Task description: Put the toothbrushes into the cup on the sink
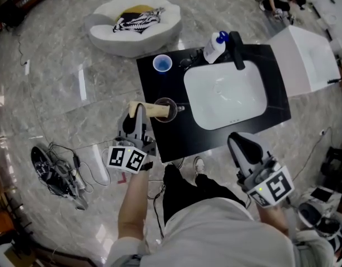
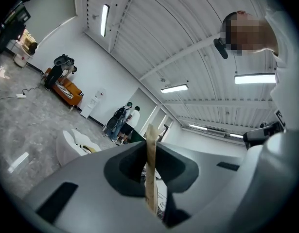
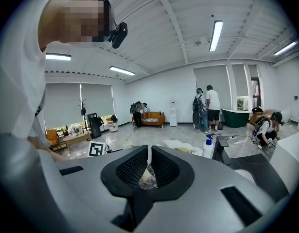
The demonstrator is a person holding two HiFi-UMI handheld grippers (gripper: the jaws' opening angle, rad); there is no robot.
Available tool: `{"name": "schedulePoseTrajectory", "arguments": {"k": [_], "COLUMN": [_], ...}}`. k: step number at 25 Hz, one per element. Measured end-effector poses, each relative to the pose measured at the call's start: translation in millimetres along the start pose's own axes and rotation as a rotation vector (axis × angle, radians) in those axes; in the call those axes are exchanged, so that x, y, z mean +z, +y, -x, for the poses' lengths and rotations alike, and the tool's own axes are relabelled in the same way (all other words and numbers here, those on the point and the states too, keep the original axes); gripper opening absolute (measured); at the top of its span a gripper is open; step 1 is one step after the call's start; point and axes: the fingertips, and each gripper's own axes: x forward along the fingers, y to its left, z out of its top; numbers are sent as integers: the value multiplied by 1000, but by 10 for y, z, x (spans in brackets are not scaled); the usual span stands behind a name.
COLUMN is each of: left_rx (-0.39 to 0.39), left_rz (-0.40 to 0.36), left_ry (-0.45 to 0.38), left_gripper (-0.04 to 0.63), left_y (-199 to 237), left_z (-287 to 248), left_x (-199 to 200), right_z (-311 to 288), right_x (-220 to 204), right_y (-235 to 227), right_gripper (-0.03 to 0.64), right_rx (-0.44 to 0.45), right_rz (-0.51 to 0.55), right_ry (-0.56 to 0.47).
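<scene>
My left gripper [image 1: 138,113] is shut on a flat tan toothbrush [image 1: 154,110] and holds it level at the front left corner of the black counter [image 1: 159,82]. The brush's far end reaches over a clear glass cup [image 1: 168,111] standing beside the white basin [image 1: 226,96]. In the left gripper view the toothbrush [image 2: 151,174] shows edge-on as a thin strip pinched between the jaws [image 2: 151,181]. My right gripper [image 1: 241,147] hovers off the counter's front edge, shut and empty; its jaws [image 3: 149,165] meet with only a slit between them.
A blue cup [image 1: 162,63] stands at the counter's back left. A white spray bottle [image 1: 215,46] and a black faucet [image 1: 236,50] sit behind the basin. A white beanbag [image 1: 134,24] and a cable tangle [image 1: 57,171] lie on the floor. People stand far across the room.
</scene>
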Motion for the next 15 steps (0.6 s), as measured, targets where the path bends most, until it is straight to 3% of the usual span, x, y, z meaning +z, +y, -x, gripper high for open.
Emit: {"name": "schedulePoseTrajectory", "arguments": {"k": [15], "left_rx": [-48], "left_rz": [46], "left_ry": [86], "left_gripper": [41], "left_y": [56], "left_z": [-172], "left_x": [-392], "right_z": [-68], "right_x": [-81], "right_y": [-55], "right_gripper": [49], "right_rx": [-59], "right_rz": [-30], "right_ry": [28]}}
